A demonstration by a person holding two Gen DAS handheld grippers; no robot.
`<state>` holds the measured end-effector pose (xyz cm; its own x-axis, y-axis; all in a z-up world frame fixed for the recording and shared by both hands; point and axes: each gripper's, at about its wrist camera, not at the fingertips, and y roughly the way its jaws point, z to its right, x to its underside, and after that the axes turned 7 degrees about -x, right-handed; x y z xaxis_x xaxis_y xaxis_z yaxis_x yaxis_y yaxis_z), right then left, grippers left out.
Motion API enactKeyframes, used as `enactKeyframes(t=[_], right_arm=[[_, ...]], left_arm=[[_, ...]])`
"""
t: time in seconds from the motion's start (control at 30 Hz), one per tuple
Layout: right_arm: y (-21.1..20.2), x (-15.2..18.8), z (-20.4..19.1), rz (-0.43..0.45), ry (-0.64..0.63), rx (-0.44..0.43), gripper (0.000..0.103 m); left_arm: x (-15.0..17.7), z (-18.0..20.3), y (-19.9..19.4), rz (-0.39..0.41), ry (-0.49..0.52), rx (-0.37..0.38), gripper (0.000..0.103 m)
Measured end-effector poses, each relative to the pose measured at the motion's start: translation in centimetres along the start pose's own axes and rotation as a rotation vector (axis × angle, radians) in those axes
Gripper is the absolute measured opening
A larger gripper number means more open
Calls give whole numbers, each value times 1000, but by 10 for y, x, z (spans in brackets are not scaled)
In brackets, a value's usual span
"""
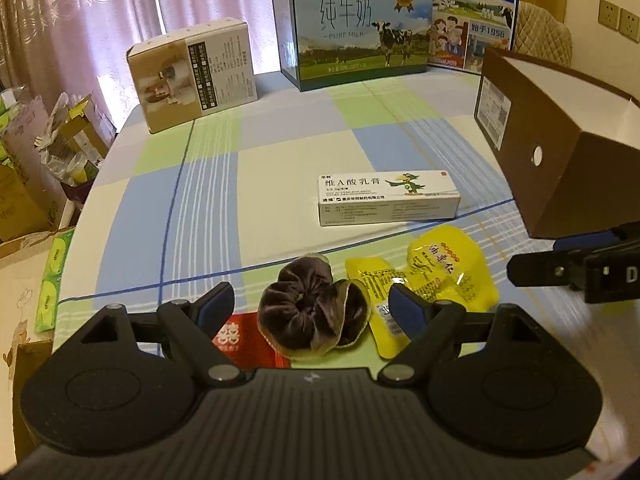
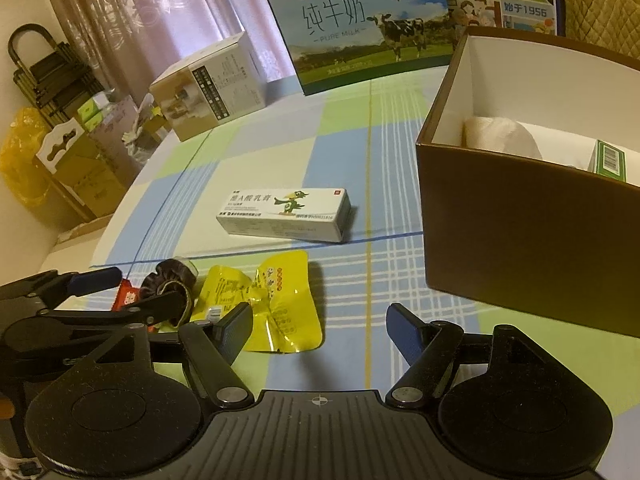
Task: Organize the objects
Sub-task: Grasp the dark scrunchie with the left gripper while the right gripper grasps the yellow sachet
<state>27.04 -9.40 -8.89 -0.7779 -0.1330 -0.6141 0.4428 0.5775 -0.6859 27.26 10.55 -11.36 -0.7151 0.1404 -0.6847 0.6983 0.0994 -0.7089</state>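
My left gripper (image 1: 312, 307) stands open around a dark velvet scrunchie (image 1: 298, 314) lying on the checked tablecloth, one finger on each side, apart from it. A red packet (image 1: 244, 340) peeks out beneath the scrunchie's left. Two yellow foil packets (image 1: 436, 276) lie just right of it. A white ointment box (image 1: 388, 198) lies further back. My right gripper (image 2: 320, 330) is open over the cloth, beside the yellow foil packets (image 2: 276, 304). The brown open box (image 2: 520, 236) stands to the right and holds a pale roll (image 2: 500, 138) and a green-edged carton (image 2: 610, 160).
A milk carton case (image 1: 352, 28) and a second milk case (image 1: 472, 12) stand at the table's far edge, with a beige box (image 1: 192, 76) at the back left. Cardboard boxes and clutter (image 1: 48, 152) fill the floor to the left. A folded trolley (image 2: 44, 76) leans by the curtain.
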Motion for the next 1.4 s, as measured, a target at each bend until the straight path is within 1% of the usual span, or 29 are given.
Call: enactKeyframes(t=[0.1,0.17,0.2,0.23,0.27,0.37,0.43,0.53,0.6,0.67,0.73,0.9,1.03,1.07,1.1,1.17,1.2,1.23,1.3,1.4], right_arm=[[1,0,1,-1,0,-3,71],[1,-1,1,-2,-5,-3,71],[1,0,2,-3,-6,-4,71],[2,-1,2,-3,-5,-5,71],[2,-1,3,-4,-4,-4,71],[2,0,3,-4,-4,-6,71],[3,0,3,-5,-8,-12,71],[7,0,0,-8,-23,-30,71],[12,0,-2,-12,-41,-41,71],[17,0,-4,-16,-54,-52,71],[24,0,-5,-21,-65,-62,71],[43,1,-10,-36,-93,-89,71],[59,0,-14,-44,-123,-95,70],[61,0,-14,-40,-128,-99,64],[63,1,-14,-44,-135,-107,52],[63,2,-17,-42,-165,-102,47],[61,3,-17,-37,-167,-121,35],[58,4,-17,-34,-167,-143,18],[54,9,-18,-55,-174,-165,11],[40,24,-20,-53,-183,-175,6]], left_arm=[[0,3,9,-9,11,0,78],[1,5,15,-15,27,-3,67],[2,6,16,-16,34,-4,65],[3,6,17,-14,38,-3,59],[4,6,17,-12,39,-1,49],[6,7,14,10,43,-1,31],[7,7,8,30,48,8,23],[8,7,-5,71,48,2,22],[8,1,-18,95,-7,3,22],[8,-7,-30,98,-72,-2,22],[13,-17,-41,87,-142,-21,22],[38,-46,-58,7,-337,-60,22],[60,-61,-66,-41,-415,-98,22],[66,-63,-69,-48,-431,-100,22],[69,-65,-69,-54,-445,-105,22],[74,-67,-69,-64,-457,-112,22],[76,-67,-69,-67,-459,-116,22],[77,-67,-68,-69,-459,-115,22],[80,-65,-68,-70,-457,-108,22],[81,-61,-64,-76,-449,-101,22]])
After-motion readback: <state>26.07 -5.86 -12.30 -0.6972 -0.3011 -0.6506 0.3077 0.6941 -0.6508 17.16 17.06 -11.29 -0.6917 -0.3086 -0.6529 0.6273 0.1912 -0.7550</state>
